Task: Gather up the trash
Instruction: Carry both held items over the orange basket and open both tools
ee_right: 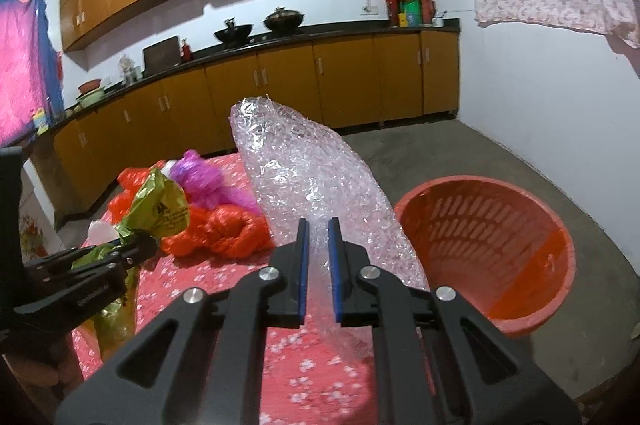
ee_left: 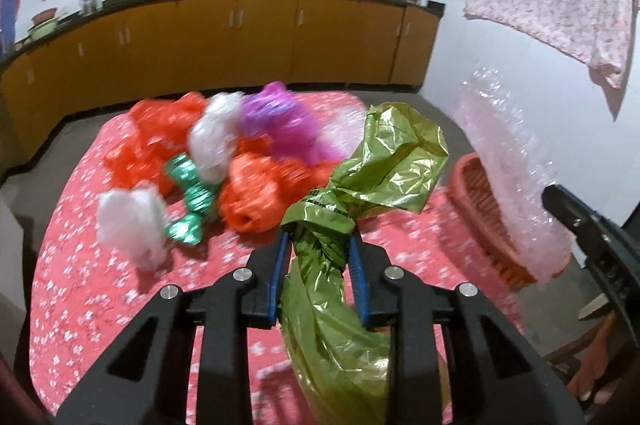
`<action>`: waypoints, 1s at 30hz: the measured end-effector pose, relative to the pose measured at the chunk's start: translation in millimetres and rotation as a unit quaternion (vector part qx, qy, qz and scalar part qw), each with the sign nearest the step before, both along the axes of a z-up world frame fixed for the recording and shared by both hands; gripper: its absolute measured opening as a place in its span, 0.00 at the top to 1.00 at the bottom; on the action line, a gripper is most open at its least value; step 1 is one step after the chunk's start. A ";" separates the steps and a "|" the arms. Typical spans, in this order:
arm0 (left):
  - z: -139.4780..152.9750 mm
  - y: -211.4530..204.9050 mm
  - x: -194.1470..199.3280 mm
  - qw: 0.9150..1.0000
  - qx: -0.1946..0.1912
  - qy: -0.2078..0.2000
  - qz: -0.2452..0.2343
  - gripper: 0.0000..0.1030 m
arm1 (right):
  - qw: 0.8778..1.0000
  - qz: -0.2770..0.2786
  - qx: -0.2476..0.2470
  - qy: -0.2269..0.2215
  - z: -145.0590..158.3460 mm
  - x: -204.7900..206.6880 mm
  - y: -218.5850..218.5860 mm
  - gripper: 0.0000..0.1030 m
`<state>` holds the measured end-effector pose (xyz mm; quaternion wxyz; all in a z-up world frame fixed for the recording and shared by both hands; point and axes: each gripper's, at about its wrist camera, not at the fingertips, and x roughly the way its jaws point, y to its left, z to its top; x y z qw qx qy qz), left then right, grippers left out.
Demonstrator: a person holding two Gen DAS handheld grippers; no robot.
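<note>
Two grippers are each clamped on a piece of trash above a table spread with a red cloth printed with small white flowers (ee_left: 100,277). Closed on the twisted neck of a crinkled olive-green plastic bag (ee_left: 352,181), the left gripper (ee_left: 320,245) presses its blue-edged fingers (ee_left: 282,257) against either side of the knot; the bag's shiny top fans out beyond the fingertips and its tail hangs down between the black arms toward the near edge. In the right wrist view the same bag (ee_right: 160,209) and left gripper (ee_right: 132,245) appear at the left, held above the table's left side.

Pinching a long sheet of clear bubble wrap (ee_right: 308,185), the right gripper (ee_right: 318,225) has its fingers (ee_right: 302,265) nearly together with the sheet between them. The wrap rises up and away from the fingertips, and its lower end droops below them over the cloth. Just to the right of it, on the grey floor beside the table, stands a round orange-red plastic basket with slotted walls (ee_right: 552,237).

Farther back on the cloth lies a heap of crumpled bags: orange-red plastic (ee_left: 248,197), purple (ee_left: 280,121), white (ee_left: 212,141), a green foil wrapper (ee_left: 192,201), and a white wad (ee_left: 132,221) nearer the left. Beyond stand yellow-brown kitchen cabinets (ee_left: 240,45).
</note>
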<state>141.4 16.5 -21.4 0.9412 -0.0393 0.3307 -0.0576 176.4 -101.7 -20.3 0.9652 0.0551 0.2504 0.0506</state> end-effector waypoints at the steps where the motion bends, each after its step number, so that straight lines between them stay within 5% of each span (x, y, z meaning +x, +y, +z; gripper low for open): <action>1: 3.5 -7.4 2.6 1.000 -0.001 -0.002 -0.008 0.73 | 1.000 -0.006 0.002 -0.001 1.8 0.7 -5.8 0.90; 30: -6.6 -178.5 99.1 0.980 -0.030 0.010 -0.199 0.73 | 0.987 -0.154 0.041 0.011 -22.4 48.7 -165.3 0.90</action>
